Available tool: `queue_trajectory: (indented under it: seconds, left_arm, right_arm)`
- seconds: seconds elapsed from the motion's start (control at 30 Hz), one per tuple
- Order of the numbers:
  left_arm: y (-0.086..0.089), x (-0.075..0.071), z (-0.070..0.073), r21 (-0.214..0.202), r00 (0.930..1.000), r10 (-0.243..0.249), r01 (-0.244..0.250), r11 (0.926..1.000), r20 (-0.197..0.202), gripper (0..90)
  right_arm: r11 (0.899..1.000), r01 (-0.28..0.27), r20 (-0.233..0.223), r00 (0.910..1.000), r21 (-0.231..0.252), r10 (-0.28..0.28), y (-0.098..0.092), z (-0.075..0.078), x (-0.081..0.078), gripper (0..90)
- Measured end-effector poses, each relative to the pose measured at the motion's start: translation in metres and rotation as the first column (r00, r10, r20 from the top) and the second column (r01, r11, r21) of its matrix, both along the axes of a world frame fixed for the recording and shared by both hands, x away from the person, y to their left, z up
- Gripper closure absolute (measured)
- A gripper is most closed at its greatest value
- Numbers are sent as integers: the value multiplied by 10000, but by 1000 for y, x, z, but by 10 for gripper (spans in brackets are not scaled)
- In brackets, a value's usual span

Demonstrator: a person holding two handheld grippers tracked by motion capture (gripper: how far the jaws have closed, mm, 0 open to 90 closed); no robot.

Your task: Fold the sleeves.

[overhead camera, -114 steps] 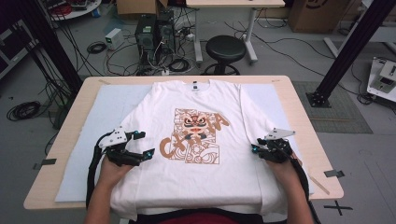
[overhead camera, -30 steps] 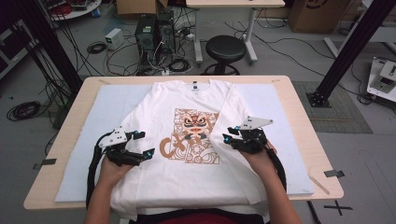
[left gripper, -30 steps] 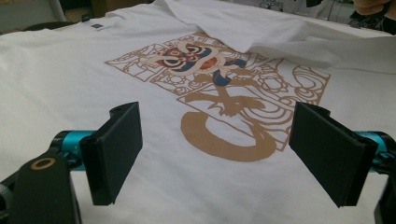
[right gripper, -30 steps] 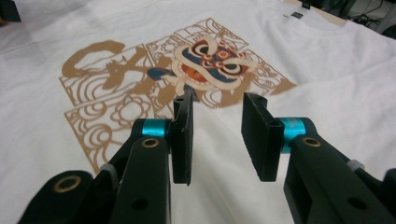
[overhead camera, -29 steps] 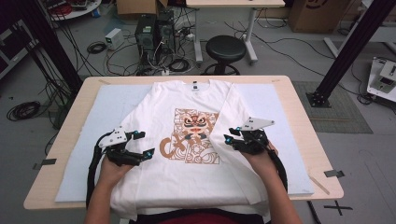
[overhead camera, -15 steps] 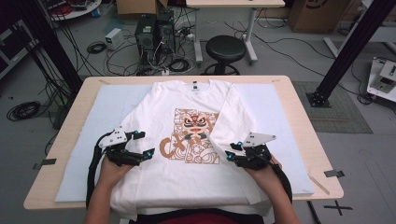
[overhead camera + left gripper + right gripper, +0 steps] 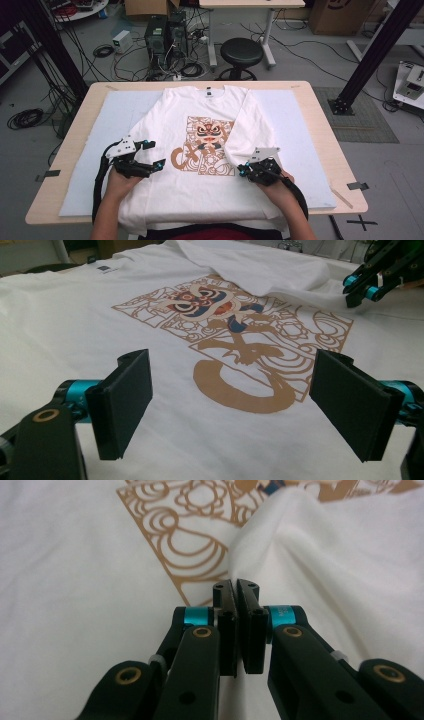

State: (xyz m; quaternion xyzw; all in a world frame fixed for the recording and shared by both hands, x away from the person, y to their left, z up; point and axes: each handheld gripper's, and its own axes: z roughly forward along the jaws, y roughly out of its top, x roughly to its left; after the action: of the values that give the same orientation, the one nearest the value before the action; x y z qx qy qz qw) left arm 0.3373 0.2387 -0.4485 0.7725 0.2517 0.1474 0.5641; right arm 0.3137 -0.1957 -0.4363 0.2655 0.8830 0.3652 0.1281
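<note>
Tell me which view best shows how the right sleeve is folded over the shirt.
The high view: the right sleeve lies folded diagonally across the T-shirt, its end at the right gripper. The right gripper view shows just a fabric ridge ahead of shut jaws. The left gripper view shows the fold low and far off.

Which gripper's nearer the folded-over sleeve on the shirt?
Right. The right gripper sits at the lower end of the folded sleeve, jaws shut against its fabric. The left gripper, jaws open, hovers across the print from it.
</note>
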Motion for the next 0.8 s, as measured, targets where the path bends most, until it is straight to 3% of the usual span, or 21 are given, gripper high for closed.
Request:
queue_trajectory:
  seconds: [0.03,0.13,0.2,0.27,0.33,0.37,0.4,0.53,0.57,0.67,0.7,0.73,0.77,0.8]
  left_arm:
    - [0,0,0,-3,10000,6,-6,10000,4,174]
    - [0,0,0,1,10000,9,-9,10000,13,174]
    - [0,0,0,-5,10000,4,-4,10000,-18,174]
    - [0,0,0,-22,10000,6,-6,10000,-34,174]
    - [0,0,0,-16,10000,-8,8,10000,-29,174]
    - [0,0,0,-31,10000,-11,10,10000,-34,175]
    - [0,0,0,-31,10000,-11,10,10000,-34,174]
    - [0,0,0,-45,10000,-22,22,10000,-31,174]
    - [0,0,0,-38,10000,-30,30,10000,-22,174]
    - [1,0,0,-68,10000,-7,7,10000,0,174]
    - [1,0,0,-68,10000,-7,7,10000,0,174]
    - [1,0,0,-103,10000,-12,12,9999,-43,174]
    - [2,0,0,-144,10000,46,-47,9999,-39,174]
    - [3,0,1,-67,9997,224,-224,9997,-117,174]
  right_arm:
    - [9999,-110,211,9997,133,107,2,9,-2,882]
    - [9977,-385,285,9989,555,370,9,22,-1,881]
    - [9948,-644,302,9976,791,621,24,33,9,881]
    - [9931,-790,278,9967,864,768,37,37,18,882]
    - [9931,-790,278,9967,864,768,37,37,18,882]
    - [9933,-843,304,9962,790,821,55,40,29,881]
    - [9930,-879,381,9956,785,851,60,41,33,881]
    - [9931,-796,518,9958,858,753,67,45,39,880]
    - [9915,-625,539,9969,1138,566,71,44,46,838]
    - [9948,-342,158,9993,958,328,71,33,53,668]
    - [9948,-342,158,9993,958,328,71,33,53,668]
    - [9938,-401,250,9990,1032,378,64,32,48,577]
    - [9938,-401,250,9990,1032,378,64,32,48,577]
    - [9923,-527,562,9973,1123,466,54,38,40,559]
